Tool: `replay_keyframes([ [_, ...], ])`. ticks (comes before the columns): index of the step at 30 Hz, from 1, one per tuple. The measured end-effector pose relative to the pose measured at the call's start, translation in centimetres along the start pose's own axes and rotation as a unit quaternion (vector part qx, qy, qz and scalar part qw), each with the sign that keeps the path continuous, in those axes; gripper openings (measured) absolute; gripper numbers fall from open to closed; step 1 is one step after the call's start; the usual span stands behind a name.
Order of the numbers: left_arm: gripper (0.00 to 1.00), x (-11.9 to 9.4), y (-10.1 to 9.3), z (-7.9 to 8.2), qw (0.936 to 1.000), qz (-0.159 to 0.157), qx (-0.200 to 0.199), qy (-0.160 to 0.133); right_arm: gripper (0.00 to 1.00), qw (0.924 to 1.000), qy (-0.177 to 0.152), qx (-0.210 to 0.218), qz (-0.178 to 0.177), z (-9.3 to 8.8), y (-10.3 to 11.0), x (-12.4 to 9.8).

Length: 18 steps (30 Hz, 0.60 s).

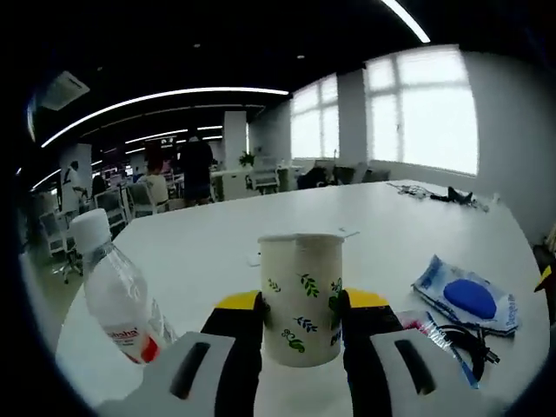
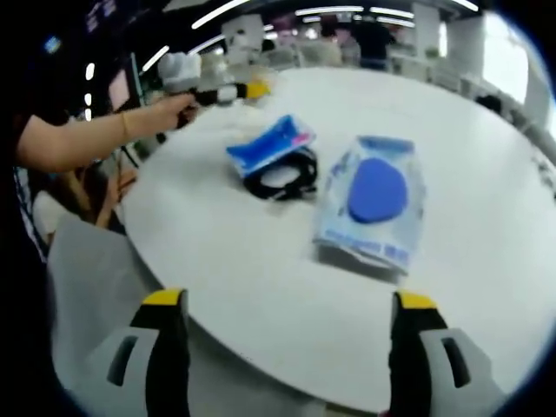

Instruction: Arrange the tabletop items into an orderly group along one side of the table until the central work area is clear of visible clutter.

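Left tool [image 1: 300,323] clasps the cup [image 1: 301,297]; right tool [image 2: 291,334] spread wide, holding nothing.

Left gripper view: cup at lower centre on the counter [image 1: 217,243], bottle [image 1: 117,300] lower left; keep it upright while sliding sideward. Right gripper view: pouch [image 2: 372,204] centre, cable [image 2: 282,178] and blue pack [image 2: 265,145] just above.

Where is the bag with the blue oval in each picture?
Left gripper view: the bag is lower right on the table, right of the cup.
Right gripper view: the bag is in the centre, lying flat.
Shared landmark: the black cable coil beside it.
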<state>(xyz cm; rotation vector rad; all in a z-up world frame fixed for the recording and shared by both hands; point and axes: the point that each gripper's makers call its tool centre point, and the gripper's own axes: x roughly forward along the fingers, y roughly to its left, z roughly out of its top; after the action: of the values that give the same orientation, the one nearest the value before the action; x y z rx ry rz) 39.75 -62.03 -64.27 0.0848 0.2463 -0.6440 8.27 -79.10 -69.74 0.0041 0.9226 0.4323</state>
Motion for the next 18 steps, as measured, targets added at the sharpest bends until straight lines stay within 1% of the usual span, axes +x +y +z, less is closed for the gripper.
replay_keyframes([
  [3, 0.34, 0.1, 0.6, -0.1, 0.9998, 0.012, -0.009, -0.011, 0.94, 1.0000, 0.003, 0.000, 0.002, -0.1, 0.0, 0.1],
  [5, 0.34, 0.1, 1.4, -0.6, 0.9995, 0.029, -0.009, -0.012, 0.94, 1.0000, 0.008, -0.001, 0.001, -0.4, 0.0, 0.2],
  [6, 0.34, 0.1, 1.6, -0.6, 0.9992, 0.033, -0.011, -0.018, 0.94, 0.9999, 0.010, -0.001, 0.001, -0.5, 0.0, 0.2],
  [7, 0.34, 0.1, 1.8, -0.6, 0.9990, 0.035, -0.018, -0.024, 0.94, 0.9999, 0.012, -0.001, 0.001, -0.6, -0.1, 0.2],
  [8, 0.34, 0.1, 2.0, -0.9, 0.9988, 0.037, -0.021, -0.024, 0.94, 0.9999, 0.016, 0.001, 0.001, -0.8, -0.1, 0.2],
  [12, 0.34, 0.4, 2.4, -1.5, 0.9989, 0.038, -0.012, -0.024, 0.94, 0.9996, 0.028, -0.002, 0.003, -1.2, -0.1, 0.4],
  [18, 0.34, 1.0, 3.2, -1.8, 0.9986, 0.046, 0.004, -0.028, 0.94, 0.9996, 0.029, 0.002, 0.005, -1.1, -0.1, 0.6],
])
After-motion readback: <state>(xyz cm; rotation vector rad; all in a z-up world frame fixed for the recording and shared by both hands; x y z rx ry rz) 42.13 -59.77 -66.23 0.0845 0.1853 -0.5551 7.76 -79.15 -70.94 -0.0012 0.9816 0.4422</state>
